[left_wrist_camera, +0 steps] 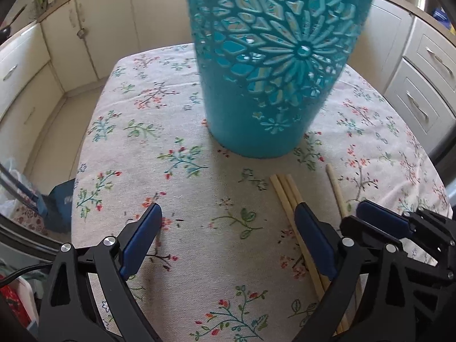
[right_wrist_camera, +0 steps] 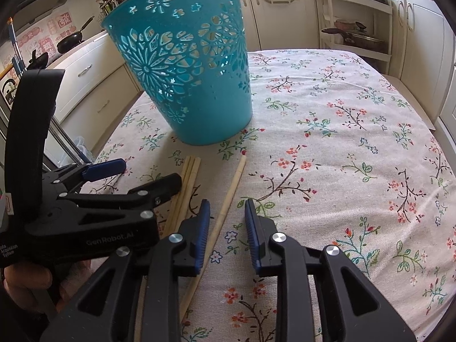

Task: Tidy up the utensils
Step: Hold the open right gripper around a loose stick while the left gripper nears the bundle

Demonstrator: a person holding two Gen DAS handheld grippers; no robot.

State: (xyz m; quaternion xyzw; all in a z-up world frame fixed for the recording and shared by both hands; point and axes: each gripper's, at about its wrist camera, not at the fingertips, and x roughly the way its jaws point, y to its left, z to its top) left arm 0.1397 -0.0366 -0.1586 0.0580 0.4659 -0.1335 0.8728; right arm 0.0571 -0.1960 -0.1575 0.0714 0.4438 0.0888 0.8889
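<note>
A teal plastic basket with cut-out flowers (left_wrist_camera: 273,57) (right_wrist_camera: 188,71) stands upright on the flowered tablecloth. Three pale wooden chopsticks (left_wrist_camera: 285,191) (right_wrist_camera: 189,173) lie side by side just in front of it. A single chopstick (left_wrist_camera: 336,188) (right_wrist_camera: 232,188) lies a little to their right. My left gripper (left_wrist_camera: 228,222) is open and empty, low over the cloth, its right finger over the bundle; it also shows in the right wrist view (right_wrist_camera: 148,176). My right gripper (right_wrist_camera: 226,208) is open and empty, the single chopstick passing under its left finger; it shows in the left wrist view (left_wrist_camera: 399,222).
The table (right_wrist_camera: 356,114) is covered by a floral cloth and drops off at left and right. Cream kitchen cabinets (left_wrist_camera: 25,68) surround it. A shelf rack with pots (right_wrist_camera: 356,25) stands behind the table. A black pan (right_wrist_camera: 71,40) sits on the far counter.
</note>
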